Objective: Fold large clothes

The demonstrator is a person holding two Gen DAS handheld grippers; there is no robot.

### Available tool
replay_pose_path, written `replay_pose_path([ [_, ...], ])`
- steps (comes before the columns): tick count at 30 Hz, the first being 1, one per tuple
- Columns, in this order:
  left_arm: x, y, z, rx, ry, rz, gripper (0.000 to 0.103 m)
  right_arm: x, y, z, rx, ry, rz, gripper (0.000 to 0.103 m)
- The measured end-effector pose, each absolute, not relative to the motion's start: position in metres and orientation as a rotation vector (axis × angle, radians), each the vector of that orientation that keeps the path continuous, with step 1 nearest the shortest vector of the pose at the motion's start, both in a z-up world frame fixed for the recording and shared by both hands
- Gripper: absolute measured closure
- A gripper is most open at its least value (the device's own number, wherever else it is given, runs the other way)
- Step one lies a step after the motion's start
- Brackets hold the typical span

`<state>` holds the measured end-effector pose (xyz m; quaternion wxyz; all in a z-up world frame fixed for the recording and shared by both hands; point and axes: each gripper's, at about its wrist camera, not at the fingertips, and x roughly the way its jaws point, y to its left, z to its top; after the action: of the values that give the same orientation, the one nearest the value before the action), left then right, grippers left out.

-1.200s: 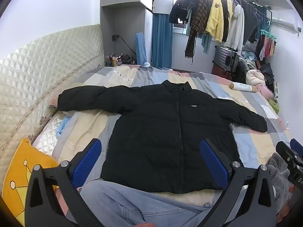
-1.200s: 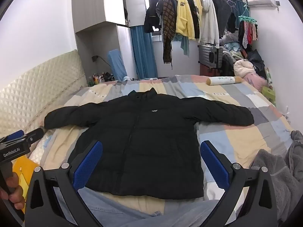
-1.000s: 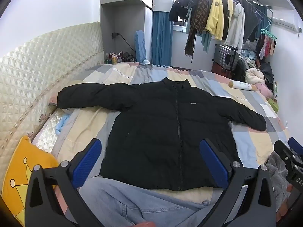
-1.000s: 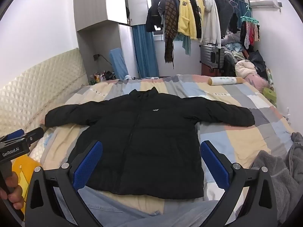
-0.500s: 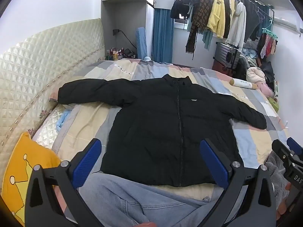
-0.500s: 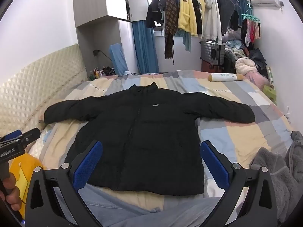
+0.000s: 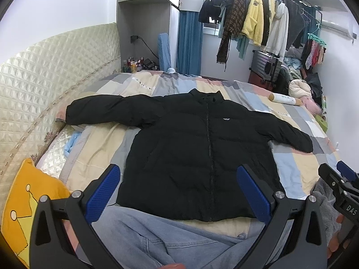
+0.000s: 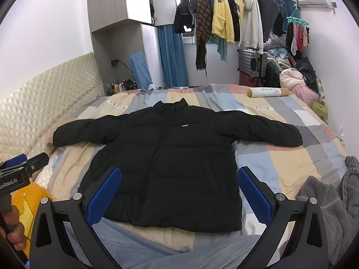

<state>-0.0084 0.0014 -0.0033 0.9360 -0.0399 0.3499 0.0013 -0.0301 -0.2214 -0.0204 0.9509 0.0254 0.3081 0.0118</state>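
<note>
Black puffer jacket (image 7: 193, 148) flat on patchwork bed (image 7: 291, 170), front up, zipped, both sleeves spread | left gripper (image 7: 178, 192) fingers wide apart, holding nothing, above hem | right gripper (image 8: 179, 192) fingers wide apart, holding nothing, above hem | denim-clad legs (image 7: 161, 237) at near edge

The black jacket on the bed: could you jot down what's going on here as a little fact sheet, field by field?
garment: black jacket, front up, zipped
sleeves: both spread out to the sides
lies on: patchwork bedspread
folding: not yet begun
left gripper: open, holding nothing, above the hem
right gripper: open, holding nothing, above the hem
nearby: grey blanket at the right, yellow cushion at the left
</note>
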Motion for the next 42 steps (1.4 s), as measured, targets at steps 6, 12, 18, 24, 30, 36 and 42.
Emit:
replay_pose_path([
  [6, -0.008, -0.001, -0.003, -0.080, 0.717, 0.007, 0.000, -0.027, -0.223, -0.018, 0.048, 0.631, 0.011, 0.000],
  [12, -0.006, -0.001, -0.003, -0.085, 0.719, 0.006, 0.000, -0.027, -0.225, -0.021, 0.054, 0.632, 0.006, 0.000],
  [18, -0.006, 0.000, -0.008, -0.091, 0.720, 0.013, 0.000, -0.020, -0.221, -0.020, 0.039, 0.639, 0.005, 0.000],
  [24, -0.004, 0.003, -0.012, -0.090, 0.727, 0.019, 0.000, -0.021, -0.219, -0.021, 0.045, 0.643, 0.007, 0.000],
  [30, -0.003, 0.008, -0.011, -0.094, 0.731, 0.019, 0.000, -0.018, -0.220, -0.022, 0.056, 0.655, 0.000, 0.000],
  [36, 0.001, 0.010, -0.011, -0.087, 0.739, 0.026, 0.000, -0.020, -0.222, -0.021, 0.057, 0.648, -0.005, 0.000],
  [42, 0.002, 0.006, -0.009, -0.094, 0.743, 0.000, 0.000, -0.020, -0.225, -0.023, 0.066, 0.653, -0.001, 0.000],
])
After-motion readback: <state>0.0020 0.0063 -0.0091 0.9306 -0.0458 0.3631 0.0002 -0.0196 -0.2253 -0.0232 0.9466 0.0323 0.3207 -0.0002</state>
